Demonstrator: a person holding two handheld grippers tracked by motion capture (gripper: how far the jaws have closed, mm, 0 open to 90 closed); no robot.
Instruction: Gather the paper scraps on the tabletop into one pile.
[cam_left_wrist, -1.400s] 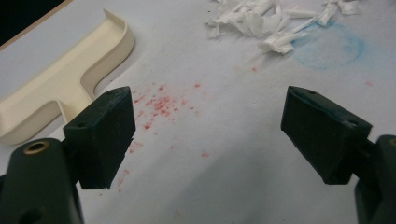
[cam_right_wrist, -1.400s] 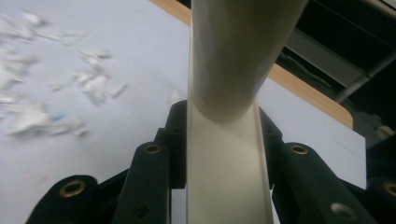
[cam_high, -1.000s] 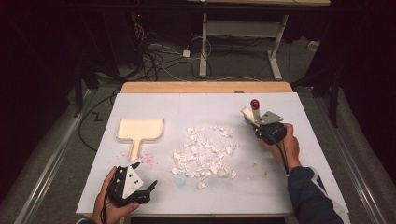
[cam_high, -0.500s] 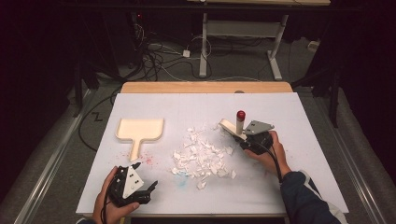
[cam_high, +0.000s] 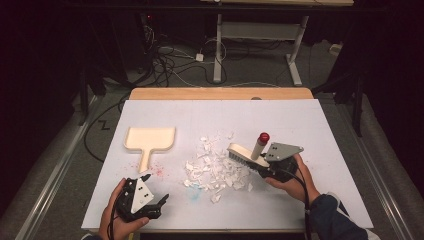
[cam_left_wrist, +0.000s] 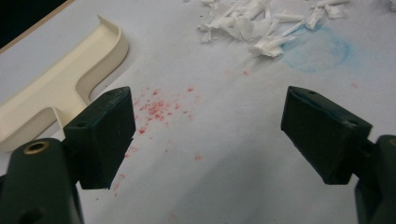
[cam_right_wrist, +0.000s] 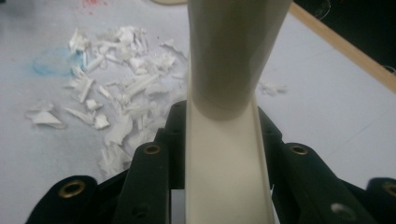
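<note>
From the high view, the right tool (cam_high: 260, 167) is clamping down on a cream brush (cam_high: 245, 155) with a red-tipped handle, and the bristle end is sitting right at the right edge of the pile of torn paper scraps (cam_high: 215, 167) in the middle of the white counter (cam_high: 320, 125). The cream dustpan (cam_high: 149, 141) is lying flat, well to the left of the pile, its handle pointing toward the person. The left tool (cam_high: 162, 202) is resting low near the front edge, holding nothing.

The left tool's own view is showing both jaws spread wide with only bare counter between them — the dustpan (cam_left_wrist: 60, 88) is sitting at the upper left, past a sprinkle of red specks (cam_left_wrist: 156, 109), with some scraps (cam_left_wrist: 261, 23) and a faint blue smudge (cam_left_wrist: 317, 51) up top.

The right tool's own view is looking straight along the brush (cam_right_wrist: 229, 140), which the jaws are squeezing from both sides, with the scraps (cam_right_wrist: 116, 93) fanning out to the left.

What's worrying me: nobody is bracing that dustpan, and it's a fair way off. I'm guessing a hard sweep sends light scraps scattering past it or off the counter — or just shoves the pan along instead of loading it. The brush could also twist in the grip if the bristles are dragging.
</note>
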